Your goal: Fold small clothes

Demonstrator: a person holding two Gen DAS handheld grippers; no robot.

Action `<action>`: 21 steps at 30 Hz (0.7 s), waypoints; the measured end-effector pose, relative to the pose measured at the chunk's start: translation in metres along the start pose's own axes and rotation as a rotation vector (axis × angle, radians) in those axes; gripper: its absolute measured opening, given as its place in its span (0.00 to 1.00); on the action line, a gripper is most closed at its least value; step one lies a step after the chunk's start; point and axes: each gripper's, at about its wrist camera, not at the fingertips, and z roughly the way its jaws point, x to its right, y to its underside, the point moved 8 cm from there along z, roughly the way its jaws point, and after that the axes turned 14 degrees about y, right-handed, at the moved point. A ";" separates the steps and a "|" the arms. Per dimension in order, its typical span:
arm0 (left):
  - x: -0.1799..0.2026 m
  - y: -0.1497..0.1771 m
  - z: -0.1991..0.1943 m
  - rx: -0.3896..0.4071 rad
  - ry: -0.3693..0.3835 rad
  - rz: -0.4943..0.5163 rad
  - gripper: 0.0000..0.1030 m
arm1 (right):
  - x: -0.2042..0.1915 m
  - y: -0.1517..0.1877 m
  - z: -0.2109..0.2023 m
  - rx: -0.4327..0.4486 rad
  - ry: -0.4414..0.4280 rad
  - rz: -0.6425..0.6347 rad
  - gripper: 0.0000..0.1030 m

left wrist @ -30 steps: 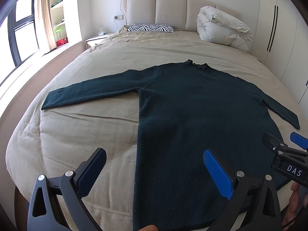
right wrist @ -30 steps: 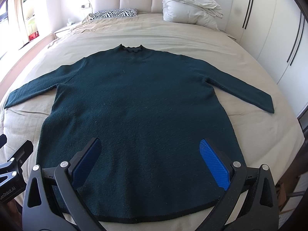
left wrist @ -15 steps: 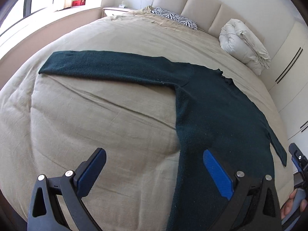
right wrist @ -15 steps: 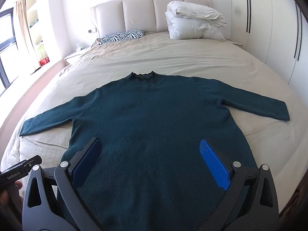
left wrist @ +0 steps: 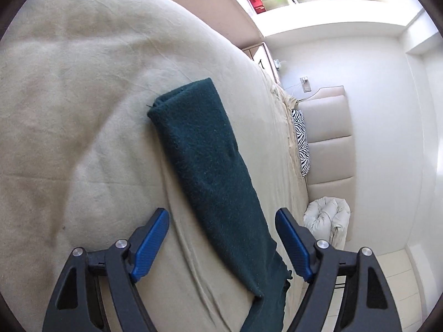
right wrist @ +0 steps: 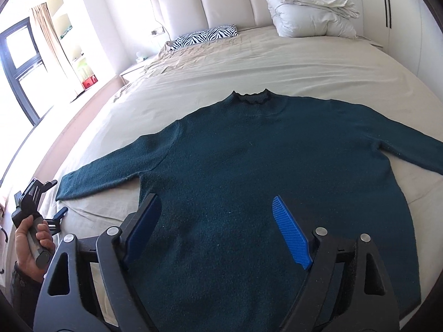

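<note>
Through the left wrist camera I have the left gripper hanging over the bed with its jaws released wide and nothing between them. The view is rolled sideways, so the headboard stands at the right. One sleeve of the dark green sweater lies flat on the beige bedcover and runs from between the blue pads up towards the middle of the picture, where its cuff ends, open. The pads sit either side of the sleeve; I cannot tell whether they touch it. Beyond it, by the headboard, I see a zebra-print pillow and a rolled white duvet.

Through the right wrist camera the sweater is spread flat, front up, across the foot half of the bed, collar towards the headboard and both sleeves stretched out to the side edges. The right gripper hovers above the lower body of the sweater, jaws released and holding nothing. At the left edge of the bed, just beside the left cuff, my left hand grips the handle of the left gripper, whose pads point at that cuff. The zebra-print pillow and folded duvet lie against the headboard, with a window at the far left.
</note>
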 end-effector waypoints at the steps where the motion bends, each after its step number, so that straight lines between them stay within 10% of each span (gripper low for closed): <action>1: -0.003 -0.004 0.002 0.026 0.002 -0.024 0.79 | -0.005 0.000 0.004 -0.011 -0.015 -0.001 0.72; 8: 0.004 -0.039 0.023 0.122 -0.023 0.003 0.81 | -0.014 0.000 0.026 -0.039 -0.064 0.023 0.62; 10: 0.005 -0.047 0.034 0.127 -0.047 0.035 0.57 | -0.009 -0.001 0.029 -0.038 -0.072 0.034 0.62; 12: 0.007 -0.048 0.051 0.070 -0.082 0.070 0.06 | -0.001 -0.002 0.034 -0.042 -0.077 0.050 0.61; 13: 0.014 -0.045 0.059 0.051 -0.108 0.121 0.07 | 0.004 -0.002 0.036 -0.043 -0.078 0.059 0.59; 17: 0.087 0.005 0.098 -0.058 -0.180 0.523 0.08 | 0.030 -0.002 0.046 -0.058 -0.081 0.106 0.55; 21: 0.152 0.142 0.136 -0.221 -0.248 1.162 0.08 | 0.058 -0.006 0.064 -0.097 -0.124 0.189 0.54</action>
